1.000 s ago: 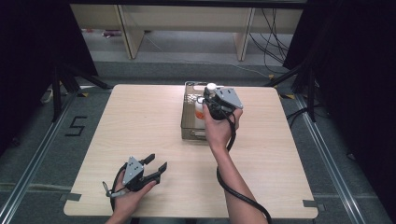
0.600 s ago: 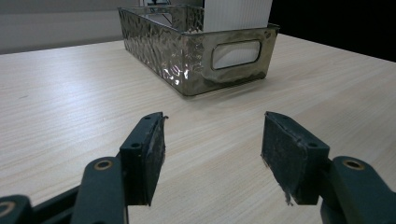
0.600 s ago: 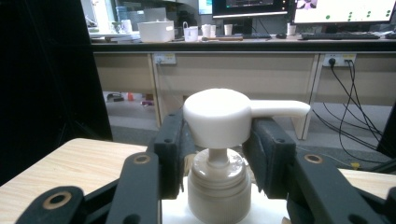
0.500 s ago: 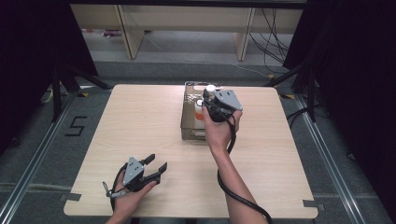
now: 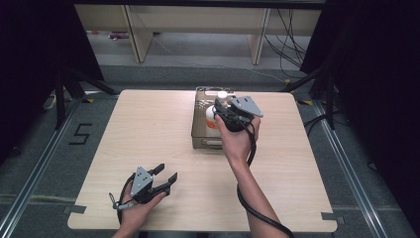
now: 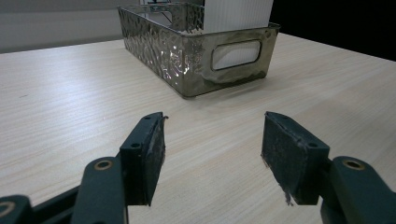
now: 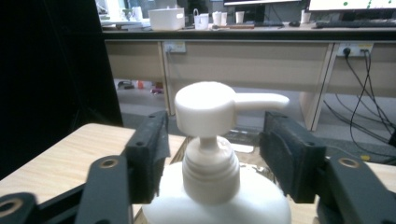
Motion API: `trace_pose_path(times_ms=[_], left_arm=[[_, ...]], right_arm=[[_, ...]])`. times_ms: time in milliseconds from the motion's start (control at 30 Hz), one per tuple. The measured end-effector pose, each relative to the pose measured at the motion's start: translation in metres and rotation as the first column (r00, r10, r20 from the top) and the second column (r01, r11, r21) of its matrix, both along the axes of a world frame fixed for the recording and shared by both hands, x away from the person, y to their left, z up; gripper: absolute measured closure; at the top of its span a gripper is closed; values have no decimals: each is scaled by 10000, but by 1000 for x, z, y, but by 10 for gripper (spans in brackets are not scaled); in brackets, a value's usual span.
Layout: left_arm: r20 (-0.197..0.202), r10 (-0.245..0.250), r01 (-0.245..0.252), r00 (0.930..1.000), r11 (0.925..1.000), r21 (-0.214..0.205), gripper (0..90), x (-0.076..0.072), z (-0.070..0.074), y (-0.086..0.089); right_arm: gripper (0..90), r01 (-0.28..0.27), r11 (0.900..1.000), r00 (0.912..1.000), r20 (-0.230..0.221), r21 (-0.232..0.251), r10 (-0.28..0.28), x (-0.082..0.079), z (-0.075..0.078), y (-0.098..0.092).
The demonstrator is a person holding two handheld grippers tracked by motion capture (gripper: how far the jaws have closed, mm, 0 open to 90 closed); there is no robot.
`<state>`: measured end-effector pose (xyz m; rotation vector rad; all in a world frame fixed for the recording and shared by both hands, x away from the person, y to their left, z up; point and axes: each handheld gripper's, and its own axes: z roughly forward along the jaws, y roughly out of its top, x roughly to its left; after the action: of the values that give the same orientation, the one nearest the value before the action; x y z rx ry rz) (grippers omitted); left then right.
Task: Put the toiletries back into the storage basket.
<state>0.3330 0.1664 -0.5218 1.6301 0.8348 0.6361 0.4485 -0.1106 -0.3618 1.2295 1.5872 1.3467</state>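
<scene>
The pump bottle [image 7: 212, 154] stands upright in the metal basket [image 5: 200, 136] at the table's [image 5: 148, 134] far side. The right tongs [image 7: 215, 144] straddle its neck, having just opened, pads clear. The left tongs [image 6: 212, 149] gape wide, well apart.

pump bottle [image 7: 212, 186] base cut off, basket [image 5: 200, 130] contents partly hidden
</scene>
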Motion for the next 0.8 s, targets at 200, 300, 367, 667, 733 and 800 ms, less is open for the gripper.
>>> trace_pose_path(times_ms=[200,300,367,667,733,800], left_arm=[[-2,21,-21,10000,10000,-22,390,0,0,0],[-172,148,-146,9997,9999,80,390,-2,0,0],[-229,179,-177,9996,9998,71,390,-2,1,0],[-18,67,-67,10000,10000,-1,389,0,0,0],[-23,83,-83,10000,10000,47,389,0,0,0],[-245,243,-242,9994,9997,52,389,-2,1,0]], right_arm=[[358,-518,9985,9984,-258,-191,513,-4,-2,-8],[348,-714,9969,9970,-330,-339,703,-8,-3,-14],[346,-874,9960,9953,-431,-205,865,-11,-3,-18],[360,-1389,9893,9871,-858,-438,1348,-31,-11,-41],[362,-1362,9888,9864,-1014,-607,1296,-37,-14,-48],[365,-1499,9867,9838,-1082,-621,1427,-41,-19,-55]])
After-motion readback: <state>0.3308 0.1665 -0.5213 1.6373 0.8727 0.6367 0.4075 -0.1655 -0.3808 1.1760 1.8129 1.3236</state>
